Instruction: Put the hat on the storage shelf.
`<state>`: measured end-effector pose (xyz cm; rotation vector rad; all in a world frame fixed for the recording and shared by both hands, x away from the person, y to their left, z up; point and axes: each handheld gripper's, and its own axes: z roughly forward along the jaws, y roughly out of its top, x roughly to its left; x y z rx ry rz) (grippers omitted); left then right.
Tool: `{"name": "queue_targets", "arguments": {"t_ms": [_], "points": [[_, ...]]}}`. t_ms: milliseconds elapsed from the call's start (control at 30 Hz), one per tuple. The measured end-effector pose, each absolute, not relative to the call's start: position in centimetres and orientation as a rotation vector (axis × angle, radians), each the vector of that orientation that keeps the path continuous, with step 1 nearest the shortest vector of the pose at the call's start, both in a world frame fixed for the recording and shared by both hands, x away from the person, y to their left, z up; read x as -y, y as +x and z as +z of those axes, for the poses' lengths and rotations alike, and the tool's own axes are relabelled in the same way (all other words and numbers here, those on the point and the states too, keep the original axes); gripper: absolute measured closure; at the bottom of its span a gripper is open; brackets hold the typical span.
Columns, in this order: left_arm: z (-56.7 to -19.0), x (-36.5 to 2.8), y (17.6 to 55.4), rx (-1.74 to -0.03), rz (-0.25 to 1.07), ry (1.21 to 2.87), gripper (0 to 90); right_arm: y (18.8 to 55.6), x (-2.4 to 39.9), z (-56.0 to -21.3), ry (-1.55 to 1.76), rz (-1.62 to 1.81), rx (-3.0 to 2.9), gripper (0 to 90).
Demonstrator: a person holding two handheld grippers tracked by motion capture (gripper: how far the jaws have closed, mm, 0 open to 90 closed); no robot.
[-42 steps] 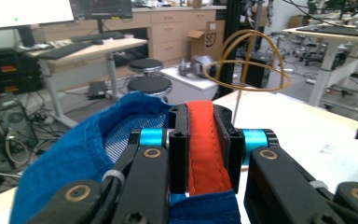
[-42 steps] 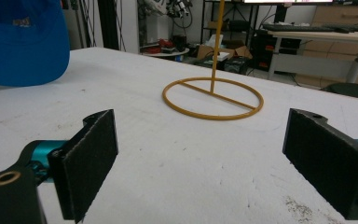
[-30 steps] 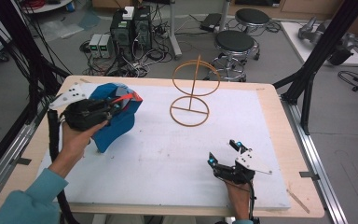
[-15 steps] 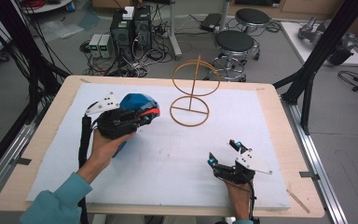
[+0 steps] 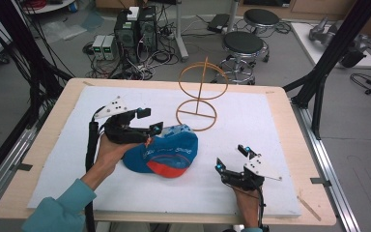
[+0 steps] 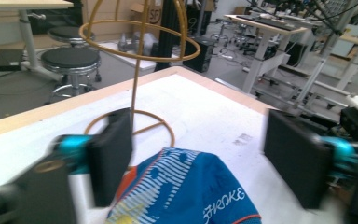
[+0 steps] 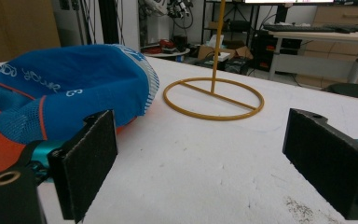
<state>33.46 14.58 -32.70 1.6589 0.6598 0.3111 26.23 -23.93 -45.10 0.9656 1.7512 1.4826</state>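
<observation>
A blue cap [image 5: 166,152] with an orange brim lies on the white mat [image 5: 256,121] at mid-table. My left gripper [image 5: 150,121] hovers at the cap's left rear edge with its jaws wide open. In the left gripper view the cap [image 6: 186,191] lies low between those jaws, and I cannot tell whether they touch it. A gold wire stand [image 5: 198,96] with a ring base and a ring top rises just behind the cap. My right gripper [image 5: 232,158] rests near the front right, open and holding nothing. Its view shows the cap [image 7: 74,79] at left and the stand's base ring [image 7: 213,98] ahead.
The wooden table [image 5: 290,96] borders the mat on all sides. Black frame posts [image 5: 328,63] stand at the right rear corner. Stools [image 5: 241,46], computers and cables sit on the floor beyond the far edge.
The left gripper has carried the cap from the left side of the mat to the middle, in front of the wire stand. Its jaws now stand open. The right gripper has stayed put.
</observation>
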Motion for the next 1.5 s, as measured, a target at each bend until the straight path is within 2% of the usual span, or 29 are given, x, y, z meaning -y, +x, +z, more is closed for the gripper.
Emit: {"name": "queue_targets", "arguments": {"t_ms": [100, 300, 500, 667, 867, 1233, 1500], "points": [[-32.8, -14.8, 33.5, -0.650, 0.303, 1.662, 13.6, 26.2, 23.9, -45.1, 0.965, 1.482, -1.751, 9.3], [-33.0, -15.4, 33.6, -0.620, 0.313, 1.703, 12.4, 26.2, 23.9, -45.1, 0.965, 1.481, -1.751, 9.3], [-33.7, -15.9, 33.9, -0.565, 0.357, 1.747, 6.9, 26.2, 23.9, -45.1, 0.962, 1.479, -1.751, 9.3], [-34.5, -16.7, 34.5, -0.532, 0.293, 1.814, 6.9, 26.2, 23.9, -45.1, 0.963, 1.481, -1.751, 9.3], [-35.5, -16.8, 34.9, -0.523, 0.313, 1.885, 6.9, 26.2, 23.9, -45.1, 0.957, 1.478, -1.750, 9.3], [-39.5, -17.5, 35.9, -0.545, 0.223, 1.990, 6.9, 26.3, 24.0, -45.1, 0.954, 1.477, -1.748, 9.3], [-40.9, -16.9, 36.1, -0.558, 0.224, 2.044, 8.4, 26.2, 23.9, -45.1, 0.956, 1.480, -1.750, 9.3]]}}
